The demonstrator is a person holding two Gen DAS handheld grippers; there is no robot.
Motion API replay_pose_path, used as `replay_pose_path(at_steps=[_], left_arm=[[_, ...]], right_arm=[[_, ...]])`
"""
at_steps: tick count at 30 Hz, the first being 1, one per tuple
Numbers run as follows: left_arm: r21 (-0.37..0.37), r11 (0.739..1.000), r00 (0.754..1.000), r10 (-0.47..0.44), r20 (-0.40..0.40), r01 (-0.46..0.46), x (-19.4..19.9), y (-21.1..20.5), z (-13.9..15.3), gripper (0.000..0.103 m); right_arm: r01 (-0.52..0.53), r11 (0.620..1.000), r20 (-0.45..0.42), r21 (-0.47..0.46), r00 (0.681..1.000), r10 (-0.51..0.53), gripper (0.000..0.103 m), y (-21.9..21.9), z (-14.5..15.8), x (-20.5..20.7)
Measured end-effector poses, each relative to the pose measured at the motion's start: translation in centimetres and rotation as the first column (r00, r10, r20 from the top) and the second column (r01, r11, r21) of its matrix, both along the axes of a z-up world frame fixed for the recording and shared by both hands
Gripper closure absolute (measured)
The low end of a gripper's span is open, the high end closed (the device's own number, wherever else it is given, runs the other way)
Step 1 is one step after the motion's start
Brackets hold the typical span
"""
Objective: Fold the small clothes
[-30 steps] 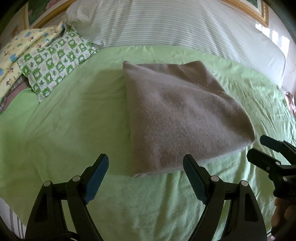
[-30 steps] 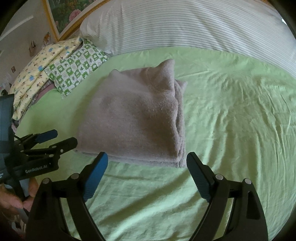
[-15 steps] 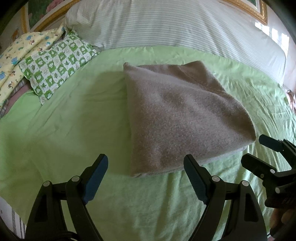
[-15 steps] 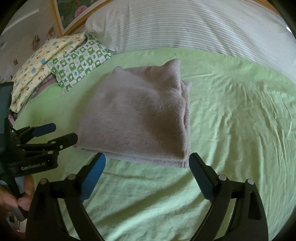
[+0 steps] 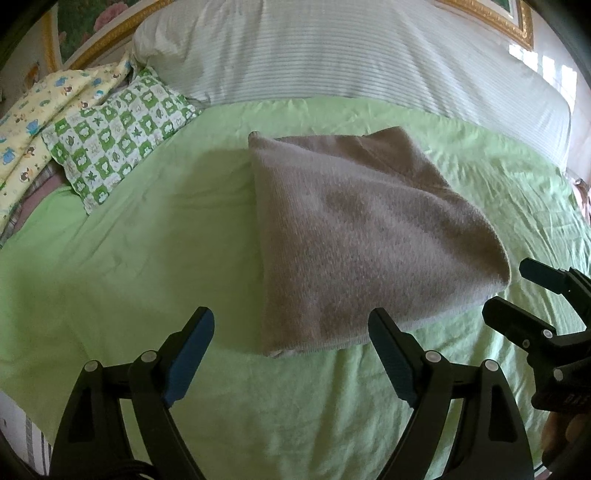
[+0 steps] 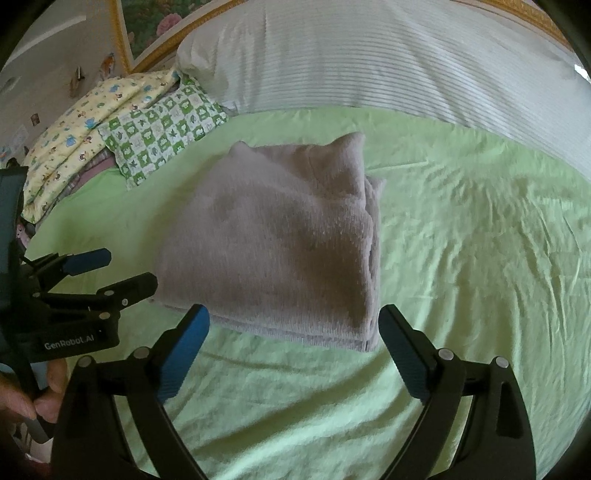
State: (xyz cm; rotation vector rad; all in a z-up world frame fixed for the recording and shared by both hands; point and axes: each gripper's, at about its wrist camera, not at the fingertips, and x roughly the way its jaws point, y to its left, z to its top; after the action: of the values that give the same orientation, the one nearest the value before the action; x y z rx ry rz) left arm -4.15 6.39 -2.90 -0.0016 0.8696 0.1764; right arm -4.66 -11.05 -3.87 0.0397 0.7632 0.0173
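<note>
A grey knitted garment [image 5: 362, 236] lies folded into a thick rectangle on the green bed sheet [image 5: 147, 266]; it also shows in the right wrist view [image 6: 280, 243], with stacked layers at its near right edge. My left gripper [image 5: 291, 347] is open and empty, just short of the garment's near left corner. My right gripper [image 6: 295, 339] is open and empty, its fingers just before the garment's near edge. Each gripper shows in the other's view: the right one [image 5: 524, 295] at the right edge, the left one [image 6: 107, 273] at the left.
A large striped white pillow [image 5: 332, 51] lies across the bed's far side. A green checked pillow [image 5: 118, 129] and a yellow patterned cloth [image 5: 40, 107] lie at the far left. A gold picture frame [image 5: 491, 18] hangs behind. The green sheet [image 6: 480, 240] spreads to the right.
Both grippers have drifted slightly, the right one a little closer to the garment's near edge. The garment has not moved and both grippers stay open.
</note>
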Motion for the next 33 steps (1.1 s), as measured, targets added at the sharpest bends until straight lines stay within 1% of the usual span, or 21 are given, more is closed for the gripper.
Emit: replay_pose_path(at_steps=[11, 23, 33], left_arm=[[-0.001, 1.000, 1.000, 0.003, 0.024, -0.003, -0.23, -0.13, 0.53, 0.017], [-0.013, 1.000, 1.000, 0.009, 0.018, -0.009, -0.16, -0.20, 0.69, 0.017], [-0.017, 1.000, 1.000, 0.009, 0.019, -0.008, 0.07, -0.08, 0.71, 0.016]], right_arm=[[-0.001, 1.000, 0.025, -0.013, 1.000, 0.001, 0.009, 0.02, 0.64, 0.07], [-0.003, 1.000, 0.025, -0.008, 1.000, 0.004, 0.008, -0.07, 0.72, 0.19], [0.020, 1.000, 0.029, -0.003, 0.999, -0.020, 0.008, -0.10, 0.99, 0.26]])
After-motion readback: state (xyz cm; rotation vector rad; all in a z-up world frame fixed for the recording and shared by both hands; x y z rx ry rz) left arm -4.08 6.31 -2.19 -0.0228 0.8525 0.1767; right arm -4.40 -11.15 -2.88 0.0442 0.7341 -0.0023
